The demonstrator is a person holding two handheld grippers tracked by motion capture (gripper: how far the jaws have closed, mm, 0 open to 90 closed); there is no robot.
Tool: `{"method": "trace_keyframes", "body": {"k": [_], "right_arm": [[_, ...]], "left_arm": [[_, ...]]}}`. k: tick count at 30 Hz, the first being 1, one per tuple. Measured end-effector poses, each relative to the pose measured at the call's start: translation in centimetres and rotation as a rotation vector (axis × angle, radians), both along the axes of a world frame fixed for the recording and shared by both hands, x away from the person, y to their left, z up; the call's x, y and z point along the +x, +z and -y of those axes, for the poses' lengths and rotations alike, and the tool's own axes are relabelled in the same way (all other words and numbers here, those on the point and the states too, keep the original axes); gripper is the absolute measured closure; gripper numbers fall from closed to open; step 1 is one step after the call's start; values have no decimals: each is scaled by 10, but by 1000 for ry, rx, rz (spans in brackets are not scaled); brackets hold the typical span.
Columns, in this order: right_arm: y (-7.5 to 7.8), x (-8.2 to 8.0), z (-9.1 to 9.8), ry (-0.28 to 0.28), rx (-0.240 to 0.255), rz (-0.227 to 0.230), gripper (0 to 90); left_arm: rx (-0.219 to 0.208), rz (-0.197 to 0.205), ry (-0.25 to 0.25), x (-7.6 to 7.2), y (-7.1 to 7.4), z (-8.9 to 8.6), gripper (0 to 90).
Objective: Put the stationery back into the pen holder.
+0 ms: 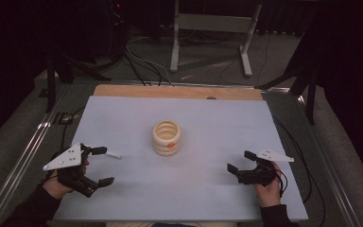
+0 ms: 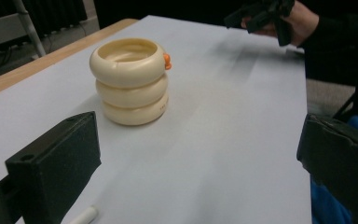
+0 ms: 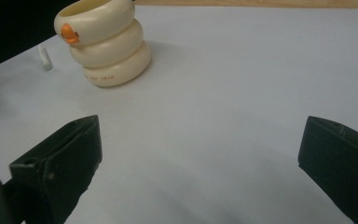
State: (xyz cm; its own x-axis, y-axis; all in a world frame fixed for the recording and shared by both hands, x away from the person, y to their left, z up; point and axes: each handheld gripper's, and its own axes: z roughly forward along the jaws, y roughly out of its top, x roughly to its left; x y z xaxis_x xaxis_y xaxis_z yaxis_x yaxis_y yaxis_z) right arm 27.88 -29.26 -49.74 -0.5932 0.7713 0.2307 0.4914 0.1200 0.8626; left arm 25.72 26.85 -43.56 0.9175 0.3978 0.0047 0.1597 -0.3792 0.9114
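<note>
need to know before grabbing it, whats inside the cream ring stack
The cream ring stack is hollow and open on top; its upper inner wall looks bare in the left gripper view. The bottom of the hollow is hidden by the rim.

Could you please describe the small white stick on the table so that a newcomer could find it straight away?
Start at the pale sheet covering the table, then find the cream ringed holder at its middle. Toward the left gripper lies the small white stick, flat on the sheet. It is thin, straight and chalk-like, unlike the fat stacked holder.
</note>
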Motion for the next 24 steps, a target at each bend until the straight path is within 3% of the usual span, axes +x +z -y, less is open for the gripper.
{"method": "trace_keyframes", "body": {"k": [8, 14, 18, 24], "right_arm": [[0, 0, 2, 3, 23, -3, 0], [-1, 1, 1, 5, 21, -11, 0], [-1, 0, 2, 5, 31, -14, 0], [-1, 1, 2, 4, 37, -21, 0]], "left_arm": [[90, 18, -11, 13, 8, -8, 1], [164, 43, -23, 22, 6, -16, 1], [235, 78, -33, 30, 6, -19, 1], [336, 94, -47, 42, 9, -19, 1]]}}
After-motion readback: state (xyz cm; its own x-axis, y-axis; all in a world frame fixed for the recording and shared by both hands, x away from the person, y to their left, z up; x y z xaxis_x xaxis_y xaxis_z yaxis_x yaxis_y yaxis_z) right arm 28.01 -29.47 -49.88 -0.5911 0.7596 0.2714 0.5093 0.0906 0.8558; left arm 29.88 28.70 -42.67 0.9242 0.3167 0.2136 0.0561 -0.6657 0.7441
